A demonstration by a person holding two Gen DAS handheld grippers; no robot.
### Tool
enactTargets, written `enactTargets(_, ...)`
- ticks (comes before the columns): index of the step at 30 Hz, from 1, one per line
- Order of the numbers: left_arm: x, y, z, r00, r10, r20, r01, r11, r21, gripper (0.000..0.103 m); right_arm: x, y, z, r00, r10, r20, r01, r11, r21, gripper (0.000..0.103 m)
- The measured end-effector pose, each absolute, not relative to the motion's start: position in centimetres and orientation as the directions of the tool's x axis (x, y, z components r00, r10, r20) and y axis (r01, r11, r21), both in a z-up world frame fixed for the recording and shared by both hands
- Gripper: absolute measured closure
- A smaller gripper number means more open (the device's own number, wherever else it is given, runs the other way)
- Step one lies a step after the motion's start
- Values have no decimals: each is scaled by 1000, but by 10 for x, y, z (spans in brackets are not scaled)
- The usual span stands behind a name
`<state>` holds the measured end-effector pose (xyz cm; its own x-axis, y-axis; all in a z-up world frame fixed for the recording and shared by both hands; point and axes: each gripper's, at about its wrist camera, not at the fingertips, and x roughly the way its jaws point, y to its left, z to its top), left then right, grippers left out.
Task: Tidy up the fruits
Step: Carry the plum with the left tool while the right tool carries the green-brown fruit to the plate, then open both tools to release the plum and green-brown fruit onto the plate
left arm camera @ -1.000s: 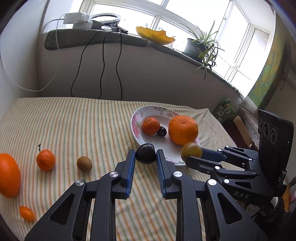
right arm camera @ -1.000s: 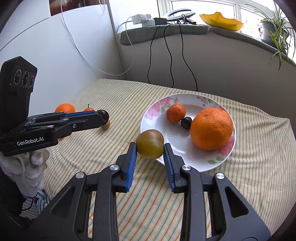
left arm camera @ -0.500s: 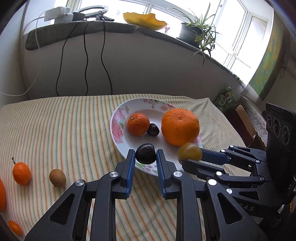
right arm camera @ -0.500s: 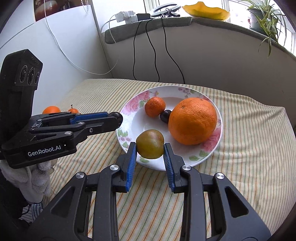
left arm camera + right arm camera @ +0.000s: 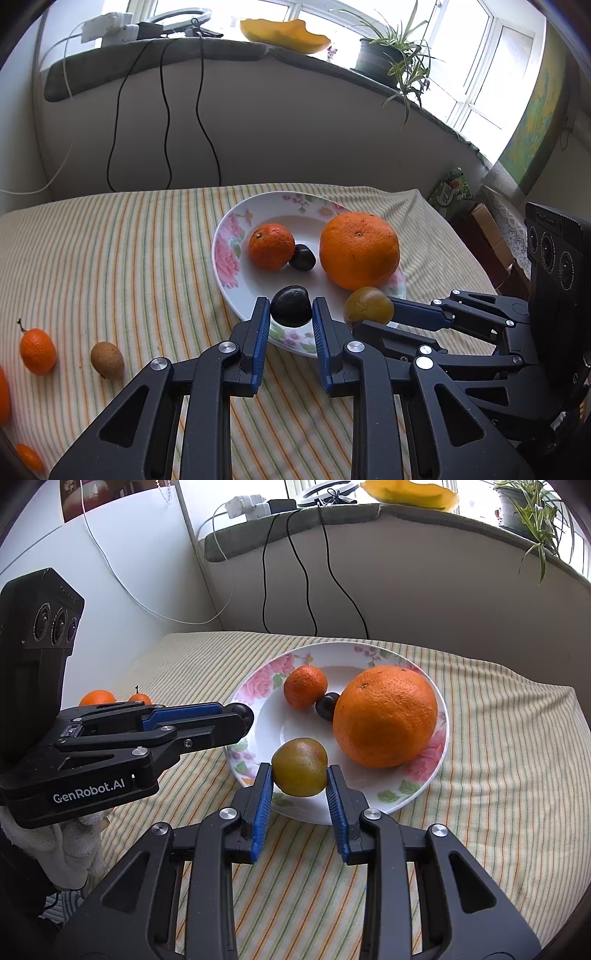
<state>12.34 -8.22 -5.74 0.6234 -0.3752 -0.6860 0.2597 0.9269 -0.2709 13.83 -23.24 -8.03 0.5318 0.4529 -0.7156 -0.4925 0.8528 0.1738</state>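
Note:
A flowered white plate (image 5: 231, 243) (image 5: 258, 690) holds a big orange (image 5: 358, 249) (image 5: 384, 716), a small mandarin (image 5: 271, 245) (image 5: 304, 686) and a dark plum (image 5: 302, 257) (image 5: 327, 706). My left gripper (image 5: 290, 308) (image 5: 240, 716) is shut on a dark plum (image 5: 290, 305) over the plate's near rim. My right gripper (image 5: 300, 771) (image 5: 369, 308) is shut on a greenish-brown fruit (image 5: 299, 766) (image 5: 368, 304), also over the near rim, just right of the left one.
On the striped cloth at the left lie a mandarin with a stem (image 5: 37, 350), a small brown fruit (image 5: 107, 359) and more orange fruit at the frame edge (image 5: 27, 456). Cables hang down the wall behind. The sill holds a potted plant (image 5: 384, 59).
Both grippers have moved forward with their fruit, from before the plate to over its near rim. The loose fruit on the cloth has slid left in the view.

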Motion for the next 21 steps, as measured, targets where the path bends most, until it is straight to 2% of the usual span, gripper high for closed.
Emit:
enactTargets(4, 124, -83, -57, 623, -371, -689, 259, 928, -266, 80, 138, -232, -81, 532, 454, -715, -493, 853, 174, 72)
enactTargets(6, 124, -82, -57, 627, -368, -687, 255, 930, -265, 70, 137, -231, -81, 532, 452, -716, -495, 852, 171, 72)
enactTargets(9, 123, -82, -56, 629, -366, -686, 254, 931, -263, 69, 136, -230, -81, 535, 449, -716, -495, 853, 166, 69)
enactTargets(11, 123, -82, -55, 632, -361, -686, 254, 933, -257, 64, 136, -230, -79, 540, 451, -711, -496, 853, 165, 56)
enactTargets(14, 122, -80, -54, 633, -361, -685, 253, 933, -257, 64, 134, -231, -76, 552, 448, -703, -497, 854, 154, 40)
enactTargets(19, 121, -80, -52, 637, -358, -682, 251, 934, -256, 62, 131, -230, -73, 559, 444, -700, -504, 852, 138, 33)
enactTargets(21, 120, -80, -51, 642, -354, -681, 249, 935, -251, 53, 130, -231, -73, 561, 442, -700, -504, 853, 135, 30)
